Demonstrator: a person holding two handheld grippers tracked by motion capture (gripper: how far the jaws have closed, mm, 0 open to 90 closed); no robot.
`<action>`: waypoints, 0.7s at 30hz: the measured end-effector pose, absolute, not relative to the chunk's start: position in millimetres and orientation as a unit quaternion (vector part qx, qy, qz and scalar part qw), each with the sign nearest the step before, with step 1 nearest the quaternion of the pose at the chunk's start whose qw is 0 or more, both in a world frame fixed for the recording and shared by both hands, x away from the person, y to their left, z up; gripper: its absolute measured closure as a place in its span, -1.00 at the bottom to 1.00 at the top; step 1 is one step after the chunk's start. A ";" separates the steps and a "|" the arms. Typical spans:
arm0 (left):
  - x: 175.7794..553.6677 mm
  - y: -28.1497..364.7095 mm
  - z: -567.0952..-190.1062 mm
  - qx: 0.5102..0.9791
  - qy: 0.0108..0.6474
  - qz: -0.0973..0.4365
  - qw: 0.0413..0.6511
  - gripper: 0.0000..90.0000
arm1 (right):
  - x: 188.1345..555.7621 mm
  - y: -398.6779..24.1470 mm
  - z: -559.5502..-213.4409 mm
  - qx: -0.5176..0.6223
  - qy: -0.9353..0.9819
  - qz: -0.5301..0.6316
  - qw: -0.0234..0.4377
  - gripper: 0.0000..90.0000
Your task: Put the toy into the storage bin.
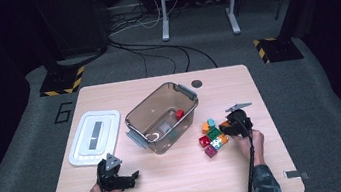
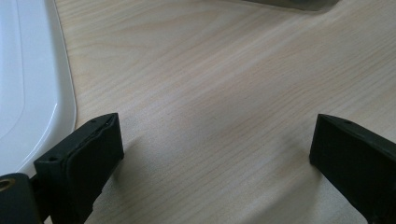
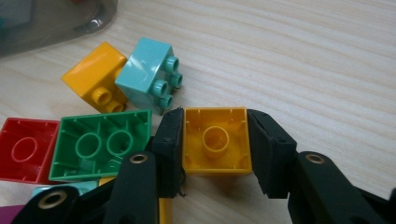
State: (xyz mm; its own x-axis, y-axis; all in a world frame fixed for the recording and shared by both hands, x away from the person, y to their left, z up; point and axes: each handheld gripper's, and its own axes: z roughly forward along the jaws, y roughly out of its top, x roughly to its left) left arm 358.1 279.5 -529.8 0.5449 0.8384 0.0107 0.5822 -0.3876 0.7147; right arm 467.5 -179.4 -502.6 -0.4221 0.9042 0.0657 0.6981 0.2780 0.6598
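Observation:
My right gripper is shut on an orange brick, hollow underside facing the camera, at the right edge of a pile of bricks. Beside it lie a green brick, a red brick, a light blue brick and another orange brick. In the high view the right gripper sits at the pile's right side. My left gripper rests open near the table's front left, its jaws wide apart over bare wood.
A clear grey bin stands mid-table holding a red brick and a pale block. Its white lid lies to the left, its edge beside the left gripper. A dark round hole sits at the table's back.

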 end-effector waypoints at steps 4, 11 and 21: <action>358.1 279.4 -530.0 0.811 0.438 0.190 0.339 -0.95 | 462.5 -183.1 -504.6 0.517 0.768 0.333 0.177 0.30; 358.0 279.2 -530.0 0.810 0.440 0.189 0.340 -0.95 | 457.5 -186.4 -494.1 0.510 0.757 0.358 0.196 0.30; 358.0 279.3 -529.7 0.810 0.439 0.189 0.339 -0.95 | 451.1 -179.9 -470.4 0.493 0.751 0.380 0.219 0.30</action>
State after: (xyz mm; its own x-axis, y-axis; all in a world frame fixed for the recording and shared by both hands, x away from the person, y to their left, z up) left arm 358.0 279.3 -529.7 0.5428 0.8398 0.0083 0.5842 -0.3847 0.7147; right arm 451.1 -179.9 -470.4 -0.4177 0.9074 0.0456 0.5744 0.2248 0.7871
